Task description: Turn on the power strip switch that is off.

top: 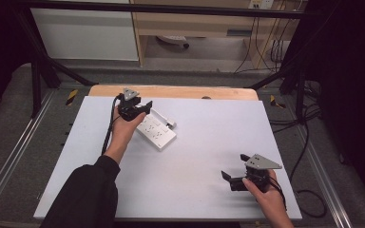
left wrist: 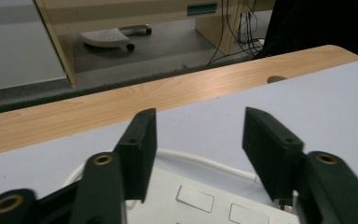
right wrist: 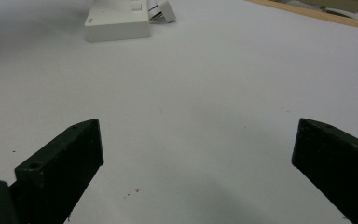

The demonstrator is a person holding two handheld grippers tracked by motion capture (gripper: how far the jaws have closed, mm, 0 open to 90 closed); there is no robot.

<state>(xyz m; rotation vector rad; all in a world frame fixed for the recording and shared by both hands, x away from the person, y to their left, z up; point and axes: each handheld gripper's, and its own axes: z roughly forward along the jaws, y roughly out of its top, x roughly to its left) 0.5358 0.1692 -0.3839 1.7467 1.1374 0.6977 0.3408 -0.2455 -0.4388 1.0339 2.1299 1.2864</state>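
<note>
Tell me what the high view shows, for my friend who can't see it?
A white power strip lies on a pale table. The left gripper sits at the strip's far-left end, jaws part open. The right gripper rests near the front right, jaws wide open.

Surroundings of the work surface, seen from above.
A pale grey rectangular mat (top: 195, 161) is laid over a light wooden tabletop (top: 171, 91). Beyond it, a light wooden cabinet (top: 195, 23), a white wheeled base (left wrist: 107, 36), hanging black cables (top: 266, 42) and a black metal frame (top: 38, 61) are seen.
</note>
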